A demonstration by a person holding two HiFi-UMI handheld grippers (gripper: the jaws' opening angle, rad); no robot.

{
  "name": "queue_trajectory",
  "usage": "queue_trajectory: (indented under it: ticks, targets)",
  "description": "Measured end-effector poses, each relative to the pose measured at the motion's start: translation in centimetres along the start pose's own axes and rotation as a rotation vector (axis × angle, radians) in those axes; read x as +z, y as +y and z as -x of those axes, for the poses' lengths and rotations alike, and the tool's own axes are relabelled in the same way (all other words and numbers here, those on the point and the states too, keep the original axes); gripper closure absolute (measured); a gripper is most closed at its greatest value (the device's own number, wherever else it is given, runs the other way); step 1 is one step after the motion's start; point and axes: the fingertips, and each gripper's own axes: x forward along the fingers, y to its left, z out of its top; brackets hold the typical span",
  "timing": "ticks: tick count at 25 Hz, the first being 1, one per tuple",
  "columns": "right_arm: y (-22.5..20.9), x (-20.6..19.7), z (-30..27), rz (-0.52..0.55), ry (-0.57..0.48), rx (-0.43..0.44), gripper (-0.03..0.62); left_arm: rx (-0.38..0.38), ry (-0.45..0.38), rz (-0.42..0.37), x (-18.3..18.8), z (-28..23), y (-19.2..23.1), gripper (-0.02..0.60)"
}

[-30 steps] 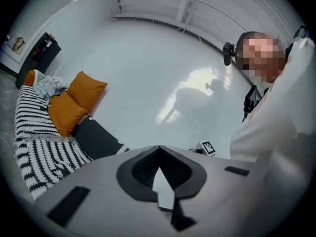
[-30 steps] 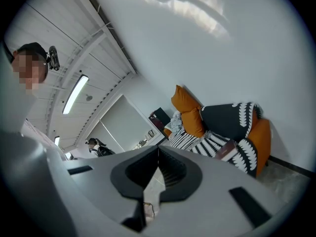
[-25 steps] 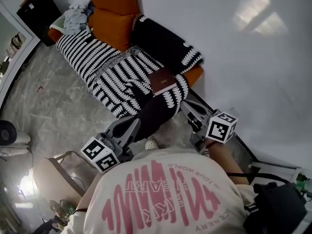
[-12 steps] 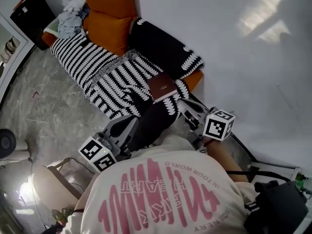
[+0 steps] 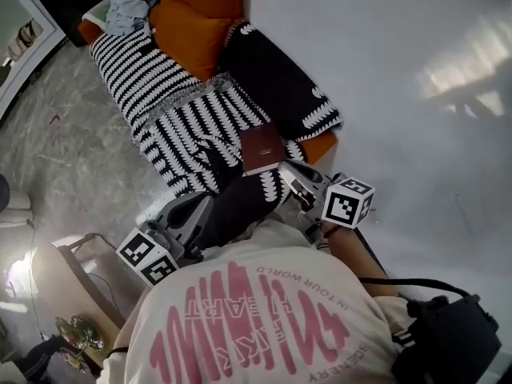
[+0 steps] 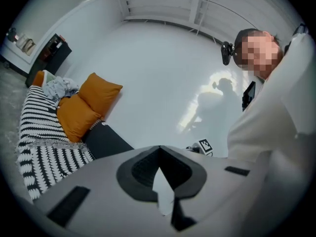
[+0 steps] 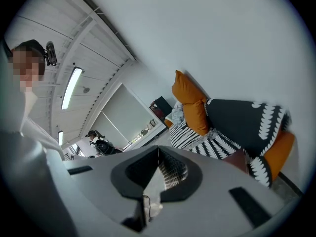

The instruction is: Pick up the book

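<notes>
white wall (image 5: 384,54), possibly marble floor (image 5: 64,158), sofa (image 5: 322,145) under striped throw (image 5: 152,78).

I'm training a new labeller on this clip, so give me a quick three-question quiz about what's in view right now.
1. True or false: the right gripper holds the book.
2. The cushions by the wall are: A green, B orange, C blue.
3. Fill in: the left gripper has its jaws ____.
Key: 1 false, the book lies on the striped blanket; 2 B; 3 shut.
</notes>
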Motion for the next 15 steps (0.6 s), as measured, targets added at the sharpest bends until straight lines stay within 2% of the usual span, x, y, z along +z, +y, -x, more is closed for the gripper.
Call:
queue_trajectory:
  ticks: [3, 8, 15]
  targets:
    - [-2.3, 1.8, -1.0, 0.012, 0.045, 0.038, 0.585, 0.052, -0.024, 0.019, 0.2, -1.9, -0.1, 0.574]
    - [-7.6, 4.8, -2.5, 0.021, 0.100, 0.059, 0.585, 0.133, -0.009, 0.006, -0.4, -5.3, 0.3, 0.574]
    - [-13.2, 6.1, -5.9, 0.033, 0.219, 0.128, 0.585, 0.319, -0.069, 0.049, -1.3, -6.6, 1.5, 0.574]
